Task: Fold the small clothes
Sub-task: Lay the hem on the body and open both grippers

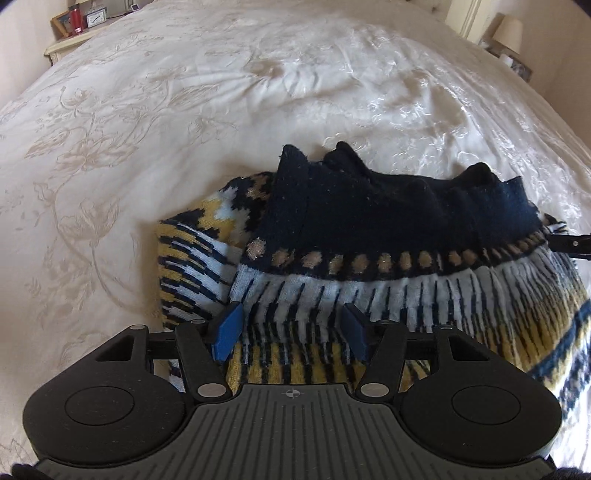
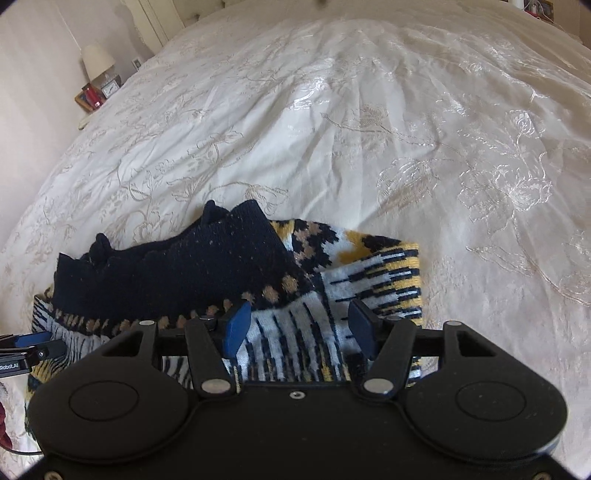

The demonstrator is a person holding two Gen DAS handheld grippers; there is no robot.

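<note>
Left wrist view: left gripper (image 1: 291,332) over the near edge of a knitted sweater (image 1: 369,236) on the bed (image 1: 184,110). Blue pads (image 1: 229,330) stand well apart, knit between them but not pinched; jaws about half open, holding nothing. Tip of the other gripper shows at the right edge. Far left, a nightstand (image 1: 70,40) with a red item and a small clock; far right, a lamp (image 1: 511,31).

Right wrist view: right gripper (image 2: 299,328) over the sweater's (image 2: 184,273) right end, jaws likewise parted, nothing gripped. Left gripper's tip enters at the left edge.

Sweater: folded, bunched; navy band on top, row of tan dots, then white, navy and yellow stripes. Lies near, on the cream floral bedspread.
</note>
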